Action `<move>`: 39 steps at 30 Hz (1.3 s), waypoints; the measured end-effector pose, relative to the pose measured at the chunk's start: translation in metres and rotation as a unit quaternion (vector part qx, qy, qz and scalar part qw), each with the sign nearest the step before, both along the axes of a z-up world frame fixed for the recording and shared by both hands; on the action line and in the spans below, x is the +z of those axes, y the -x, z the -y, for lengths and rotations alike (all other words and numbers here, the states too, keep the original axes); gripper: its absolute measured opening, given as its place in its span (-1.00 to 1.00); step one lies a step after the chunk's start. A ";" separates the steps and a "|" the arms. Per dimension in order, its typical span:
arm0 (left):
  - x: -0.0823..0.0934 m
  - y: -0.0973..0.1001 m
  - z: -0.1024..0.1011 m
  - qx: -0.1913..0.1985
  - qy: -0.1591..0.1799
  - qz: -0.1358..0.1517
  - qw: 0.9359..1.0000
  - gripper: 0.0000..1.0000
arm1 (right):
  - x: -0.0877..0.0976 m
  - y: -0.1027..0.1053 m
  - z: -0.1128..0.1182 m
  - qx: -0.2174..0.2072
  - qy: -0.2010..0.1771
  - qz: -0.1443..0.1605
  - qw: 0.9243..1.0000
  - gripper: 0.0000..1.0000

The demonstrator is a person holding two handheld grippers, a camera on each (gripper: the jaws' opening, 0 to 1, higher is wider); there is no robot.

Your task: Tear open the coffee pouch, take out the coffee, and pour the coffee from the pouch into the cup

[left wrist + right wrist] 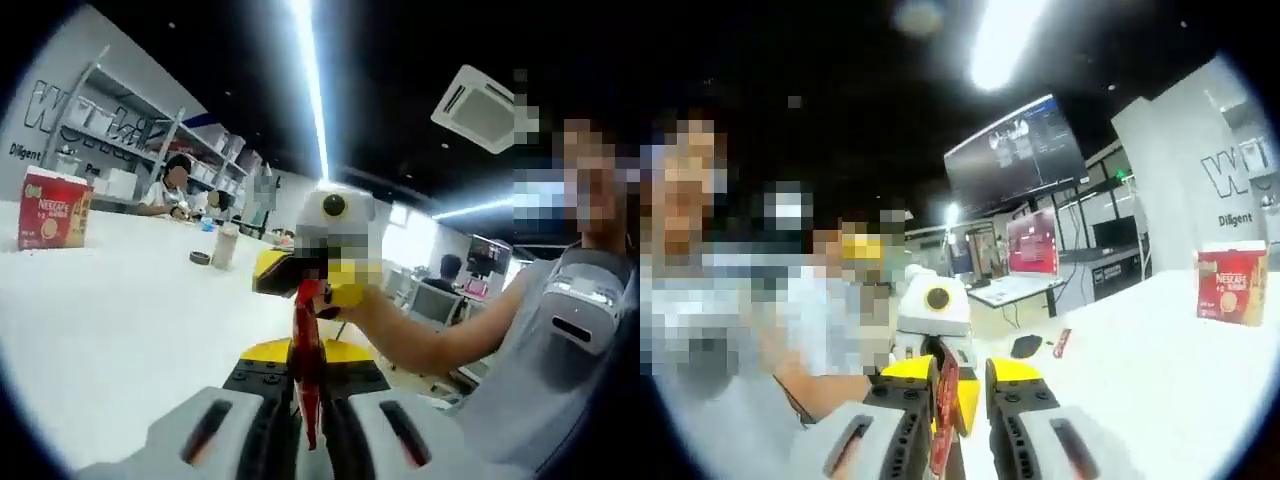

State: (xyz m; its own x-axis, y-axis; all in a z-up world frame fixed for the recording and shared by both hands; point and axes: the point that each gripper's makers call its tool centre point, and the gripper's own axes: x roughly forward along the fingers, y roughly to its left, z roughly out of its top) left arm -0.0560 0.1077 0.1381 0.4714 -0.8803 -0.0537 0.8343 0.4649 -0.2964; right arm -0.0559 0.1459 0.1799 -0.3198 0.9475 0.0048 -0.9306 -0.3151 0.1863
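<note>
Two tools, left tool and right tool, both clamp red coffee pouch above surface; pull apart steadily, keeping pouch upright.

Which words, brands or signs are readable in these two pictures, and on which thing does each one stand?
"NESCAFE": on the red box on the white table, also seen in the right gripper view.
"Diligent": on the wall.
Large wall letters beginning with "W": cut off.
Print on the red coffee pouch and on the screen: too small or blurred.
</note>
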 end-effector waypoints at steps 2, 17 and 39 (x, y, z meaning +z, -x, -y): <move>-0.003 0.002 0.002 -0.002 -0.013 0.006 1.000 -0.78 | -0.001 0.005 0.000 0.009 0.005 -0.004 1.000 -0.73; -0.007 0.008 0.005 -0.003 -0.053 0.024 0.998 -0.78 | -0.011 0.021 0.004 0.042 0.019 0.004 0.999 -0.76; -0.015 0.005 -0.001 0.033 -0.141 0.059 0.988 -0.78 | -0.015 0.017 -0.003 0.072 0.081 -0.253 0.961 -0.89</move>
State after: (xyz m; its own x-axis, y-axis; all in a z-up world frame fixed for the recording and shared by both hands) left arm -0.0613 0.1090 0.1232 0.5451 -0.8052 -0.2333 0.8203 0.5698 -0.0500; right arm -0.0725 0.1491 0.1649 -0.4438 0.8947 0.0509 -0.6569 -0.3635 0.6606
